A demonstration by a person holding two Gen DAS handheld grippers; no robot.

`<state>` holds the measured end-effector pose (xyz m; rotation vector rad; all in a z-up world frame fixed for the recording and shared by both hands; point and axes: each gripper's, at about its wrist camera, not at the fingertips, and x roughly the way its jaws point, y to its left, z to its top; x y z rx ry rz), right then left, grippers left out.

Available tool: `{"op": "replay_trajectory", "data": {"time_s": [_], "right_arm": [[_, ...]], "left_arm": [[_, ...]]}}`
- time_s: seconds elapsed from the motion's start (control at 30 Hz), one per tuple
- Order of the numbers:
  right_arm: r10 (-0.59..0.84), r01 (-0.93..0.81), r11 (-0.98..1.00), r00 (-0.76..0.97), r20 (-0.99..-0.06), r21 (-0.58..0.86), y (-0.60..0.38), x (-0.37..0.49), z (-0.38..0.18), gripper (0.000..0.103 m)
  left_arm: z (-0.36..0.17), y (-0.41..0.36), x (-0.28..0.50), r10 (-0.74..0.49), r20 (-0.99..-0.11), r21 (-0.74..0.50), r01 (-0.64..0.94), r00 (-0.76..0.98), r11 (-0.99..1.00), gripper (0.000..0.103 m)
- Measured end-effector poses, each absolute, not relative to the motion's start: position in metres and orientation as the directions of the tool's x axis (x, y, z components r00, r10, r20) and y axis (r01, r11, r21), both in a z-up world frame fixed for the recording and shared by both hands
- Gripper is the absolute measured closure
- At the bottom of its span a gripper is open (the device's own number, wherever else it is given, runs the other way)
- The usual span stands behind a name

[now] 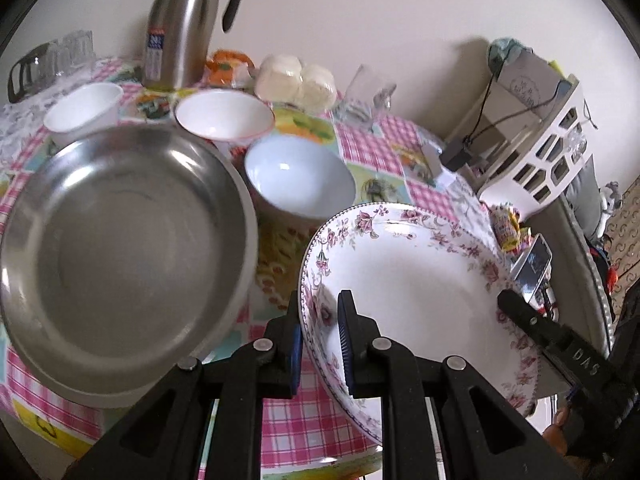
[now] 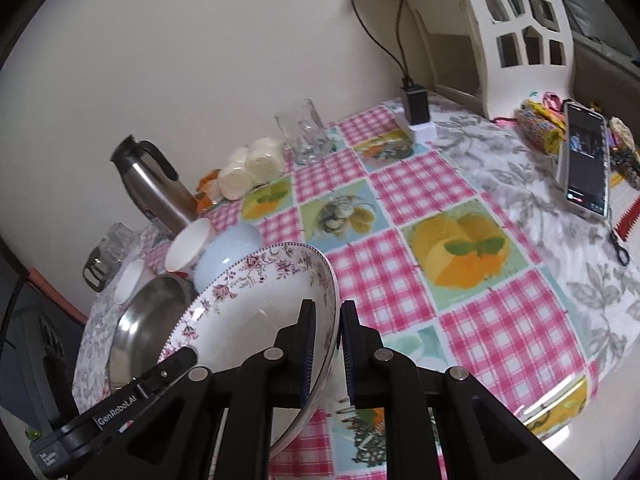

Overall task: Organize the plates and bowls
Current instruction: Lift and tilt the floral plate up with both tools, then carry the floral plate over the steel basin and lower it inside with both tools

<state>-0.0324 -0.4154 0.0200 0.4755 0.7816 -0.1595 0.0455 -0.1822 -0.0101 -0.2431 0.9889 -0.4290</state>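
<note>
Floral plate point(image 1: 408, 280) is hanging tilted above the table's point(image 2: 460, 320) near edge, both grippers pinching opposite rims: left gripper point(image 1: 320, 344), right gripper point(image 2: 326, 348). Carrying step, probably. Next: lowering it level onto the steel plate point(image 1: 120, 256) alongside.

- Floral-rimmed white plate point(image 1: 412, 280), deep, tilted, raised above the tablecloth, pinched at opposite rims.
- Steel basin point(image 1: 120, 256), wide and shiny, lying just left of it.
- Pale blue bowl point(image 1: 298, 178) behind, tipped slightly.
- Red-rimmed white bowl point(image 1: 224, 114) and small white cup point(image 1: 84, 110) farther back.
</note>
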Motion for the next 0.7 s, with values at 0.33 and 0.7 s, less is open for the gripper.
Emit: {"op": "replay_trajectory", "data": {"time_s": [0.33, 0.7], "right_arm": [[0.063, 0.256, 0.903, 0.716, -0.696, 0.345, -0.383, -0.018, 0.024, 0.089], [0.1, 0.192, 0.923, 0.715, -0.691, 0.333, -0.338, 0.003, 0.029, 0.089]], "left_arm": [[0.005, -0.15, 0.055, -0.437, -0.738, -0.387, 0.207, 0.514, 0.899, 0.087], [0.012, -0.1, 0.068, -0.427, -0.727, -0.421, 0.143, 0.537, 0.896, 0.087]]}}
